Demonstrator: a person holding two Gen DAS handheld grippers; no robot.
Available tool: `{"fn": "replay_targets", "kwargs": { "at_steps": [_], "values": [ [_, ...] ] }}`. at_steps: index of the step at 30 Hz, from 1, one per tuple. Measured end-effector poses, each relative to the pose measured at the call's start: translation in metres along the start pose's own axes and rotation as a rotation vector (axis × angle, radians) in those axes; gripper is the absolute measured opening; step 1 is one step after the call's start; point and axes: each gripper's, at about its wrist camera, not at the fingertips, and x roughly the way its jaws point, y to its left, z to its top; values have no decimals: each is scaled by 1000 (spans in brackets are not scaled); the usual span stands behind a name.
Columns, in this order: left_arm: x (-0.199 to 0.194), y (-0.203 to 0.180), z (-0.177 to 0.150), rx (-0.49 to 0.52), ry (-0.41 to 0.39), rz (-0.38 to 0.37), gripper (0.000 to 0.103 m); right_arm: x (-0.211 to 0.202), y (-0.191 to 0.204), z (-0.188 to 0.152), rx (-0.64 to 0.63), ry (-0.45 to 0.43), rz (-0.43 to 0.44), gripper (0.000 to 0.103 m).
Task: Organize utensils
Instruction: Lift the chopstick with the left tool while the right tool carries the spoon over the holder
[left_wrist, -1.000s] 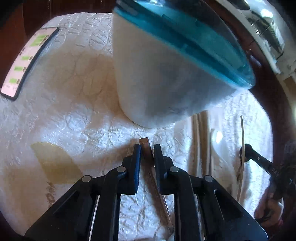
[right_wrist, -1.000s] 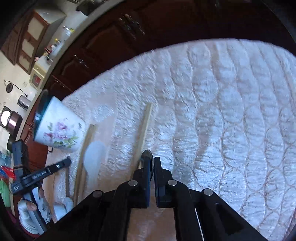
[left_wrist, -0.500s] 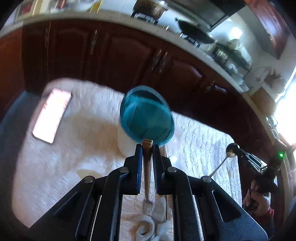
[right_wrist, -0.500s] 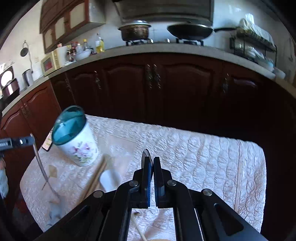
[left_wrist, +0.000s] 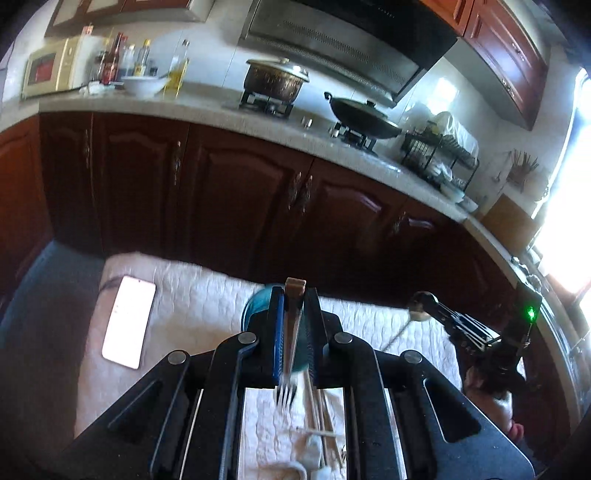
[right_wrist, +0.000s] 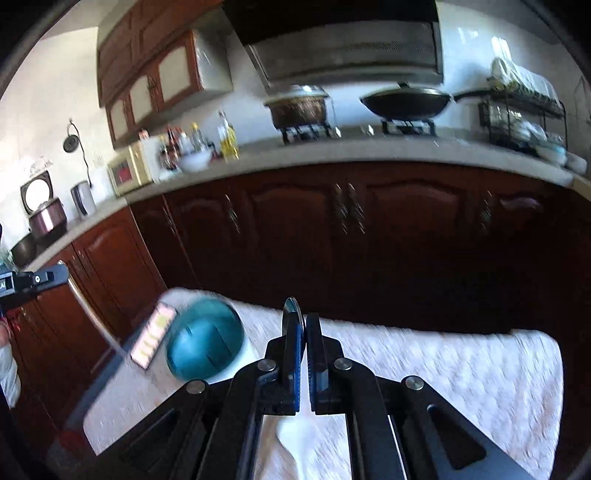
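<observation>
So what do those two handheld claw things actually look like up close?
Both are matte black with angular linkage arms joined by round silver pins. The left gripper and the right gripper each have two flat fingers with blue inner pads. The right one carries a small green light.

The left gripper (left_wrist: 294, 314) is raised and points toward 12 o'clock, its jaws clamped on a fork (left_wrist: 291, 343) that hangs tines-down between them. The right gripper (right_wrist: 302, 332), at its 3 o'clock, is also raised, jaws pinching a spoon (right_wrist: 291, 310).
</observation>
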Motion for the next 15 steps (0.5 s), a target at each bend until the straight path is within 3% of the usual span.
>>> {"fn": "replay_targets", "kwargs": {
  "at_steps": [4, 6, 15],
  "values": [
    [9, -3, 19, 14, -23, 14, 9, 24, 28, 30, -13, -42, 7, 2],
    [14, -2, 25, 18, -29, 22, 9, 40, 42, 38, -52, -59, -29, 2],
    [70, 6, 20, 51, 12, 104, 9, 108, 68, 36, -188, -27, -111, 2]
  ]
}}
